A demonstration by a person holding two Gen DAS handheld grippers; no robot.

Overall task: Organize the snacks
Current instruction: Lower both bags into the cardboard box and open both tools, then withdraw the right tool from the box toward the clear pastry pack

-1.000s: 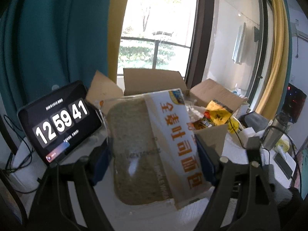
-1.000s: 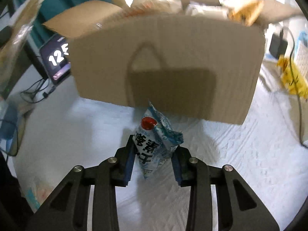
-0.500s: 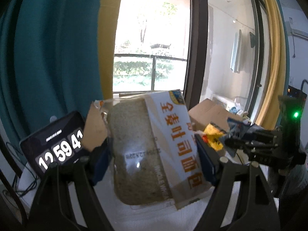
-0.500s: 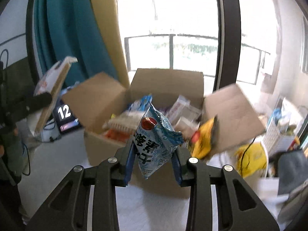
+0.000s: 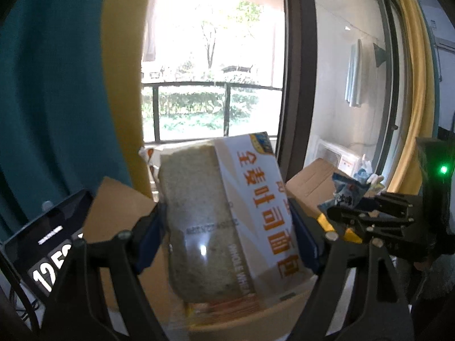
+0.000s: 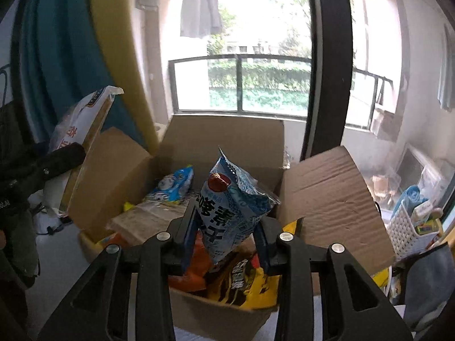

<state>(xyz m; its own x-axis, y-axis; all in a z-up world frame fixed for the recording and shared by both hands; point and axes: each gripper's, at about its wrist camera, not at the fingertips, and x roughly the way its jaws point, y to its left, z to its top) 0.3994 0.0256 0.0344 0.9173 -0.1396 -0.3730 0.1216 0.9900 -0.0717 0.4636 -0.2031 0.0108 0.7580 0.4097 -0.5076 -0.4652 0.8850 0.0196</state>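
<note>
Over the box, ready to drop in, the left gripper clamps bread while the right gripper, jaws just easing apart, cradles a blue packet.

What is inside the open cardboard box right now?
The cardboard box holds a blue packet, a tan bread pack, and orange and yellow-brown bags. The blue-white snack bag hides the middle.

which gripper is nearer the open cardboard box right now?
Right. The right gripper holds the blue snack bag directly over the cardboard box; the left gripper, holding the bread pack, sits off its left flap.
</note>
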